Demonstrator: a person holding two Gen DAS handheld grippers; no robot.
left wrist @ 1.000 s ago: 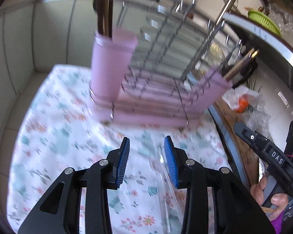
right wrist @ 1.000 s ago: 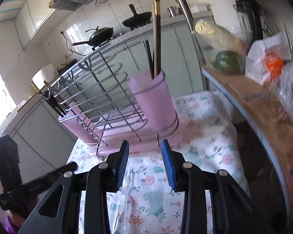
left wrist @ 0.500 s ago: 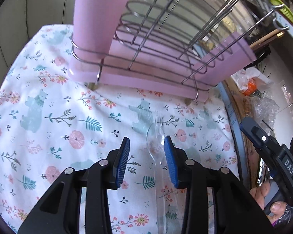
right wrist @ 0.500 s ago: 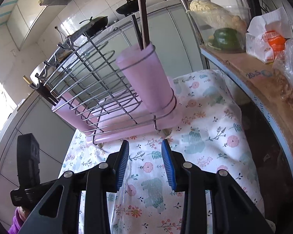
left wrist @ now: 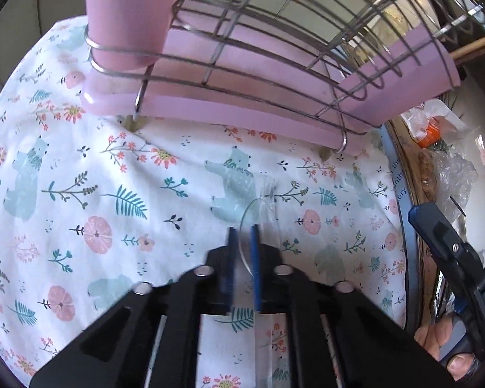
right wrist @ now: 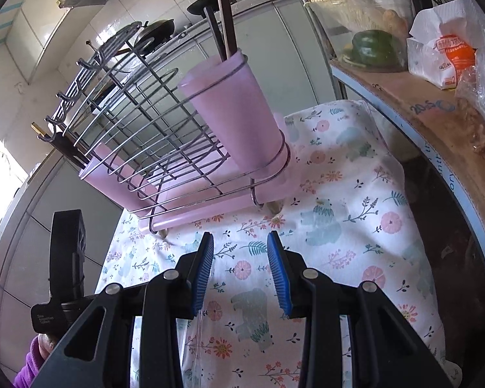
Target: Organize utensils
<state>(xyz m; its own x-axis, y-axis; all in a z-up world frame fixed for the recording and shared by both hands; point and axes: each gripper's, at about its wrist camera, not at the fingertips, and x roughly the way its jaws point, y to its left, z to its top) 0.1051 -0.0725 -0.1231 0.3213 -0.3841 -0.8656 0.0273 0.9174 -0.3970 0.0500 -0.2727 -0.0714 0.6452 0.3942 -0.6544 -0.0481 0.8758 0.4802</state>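
Observation:
A clear plastic spoon (left wrist: 262, 200) lies on the floral cloth (left wrist: 113, 194) in front of a pink and wire dish rack (left wrist: 242, 74). My left gripper (left wrist: 242, 236) is shut on the clear spoon's bowl edge, low over the cloth. A pink utensil cup (right wrist: 232, 113) on the rack holds dark chopsticks (right wrist: 224, 16). My right gripper (right wrist: 241, 252) is open and empty above the cloth (right wrist: 339, 226), in front of the rack (right wrist: 165, 161). The spoon's clear handle (right wrist: 199, 333) shows faintly below the right gripper's left finger.
A second pink cup (left wrist: 401, 77) with utensils is at the rack's far end. A wooden shelf (right wrist: 436, 113) at the right holds a green pepper (right wrist: 375, 48), a tissue pack (right wrist: 443, 58) and plastic bags. Pans sit on the counter behind.
My left gripper has dropped toward the cloth and closed on the clear spoon. My right gripper has tilted down a little and stays open.

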